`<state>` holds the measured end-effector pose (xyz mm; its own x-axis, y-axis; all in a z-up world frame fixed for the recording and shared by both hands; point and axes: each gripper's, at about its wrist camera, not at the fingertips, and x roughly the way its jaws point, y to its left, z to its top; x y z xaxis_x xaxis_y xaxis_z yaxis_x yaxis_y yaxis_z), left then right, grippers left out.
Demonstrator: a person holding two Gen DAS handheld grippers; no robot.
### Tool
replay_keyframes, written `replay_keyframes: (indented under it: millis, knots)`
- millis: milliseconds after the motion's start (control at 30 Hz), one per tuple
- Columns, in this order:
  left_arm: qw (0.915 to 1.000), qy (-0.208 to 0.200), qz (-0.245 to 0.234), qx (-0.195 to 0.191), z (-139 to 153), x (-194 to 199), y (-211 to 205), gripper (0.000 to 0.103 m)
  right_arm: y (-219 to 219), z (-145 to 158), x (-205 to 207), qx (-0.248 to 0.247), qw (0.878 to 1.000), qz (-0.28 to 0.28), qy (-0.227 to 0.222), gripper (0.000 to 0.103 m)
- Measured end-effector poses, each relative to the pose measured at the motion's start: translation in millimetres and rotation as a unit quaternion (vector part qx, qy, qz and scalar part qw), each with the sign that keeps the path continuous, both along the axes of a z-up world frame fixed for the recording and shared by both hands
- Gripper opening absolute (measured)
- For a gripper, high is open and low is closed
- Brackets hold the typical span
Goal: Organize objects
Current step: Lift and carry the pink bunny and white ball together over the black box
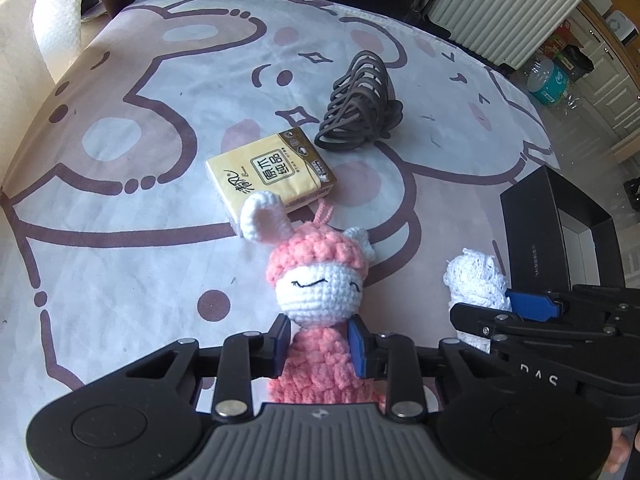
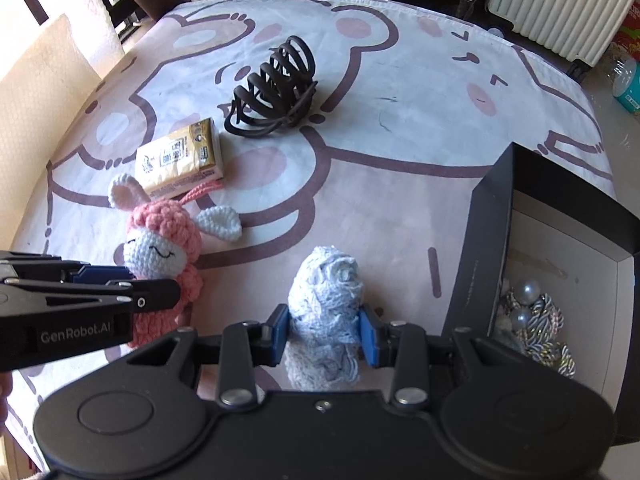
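Bear-print tablecloth (image 1: 120,248), ribbed suitcase (image 1: 500,4) behind.

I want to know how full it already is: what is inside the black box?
In the black box, pearl-beaded, silver-striped accessories lie in one corner on its pale floor. Its near wall and the right gripper cover the rest.

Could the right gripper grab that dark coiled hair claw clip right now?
Probably not yet: the right gripper is shut on the white crocheted bundle. The dark coiled hair claw clip lies unobstructed farther across the cartoon-print cloth.
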<state>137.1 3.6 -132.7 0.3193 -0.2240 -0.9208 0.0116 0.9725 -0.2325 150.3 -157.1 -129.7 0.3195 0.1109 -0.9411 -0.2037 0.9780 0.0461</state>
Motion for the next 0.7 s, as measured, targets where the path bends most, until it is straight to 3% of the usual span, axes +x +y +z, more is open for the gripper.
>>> replay_keyframes:
  millis: [700]
  knots:
    - [0.9940,-0.085,-0.003,0.068,67.1,-36.2,-0.5,0.032,-20.4,61.6,-35.8,0.037,0.996,-0.045,-0.067,0.038]
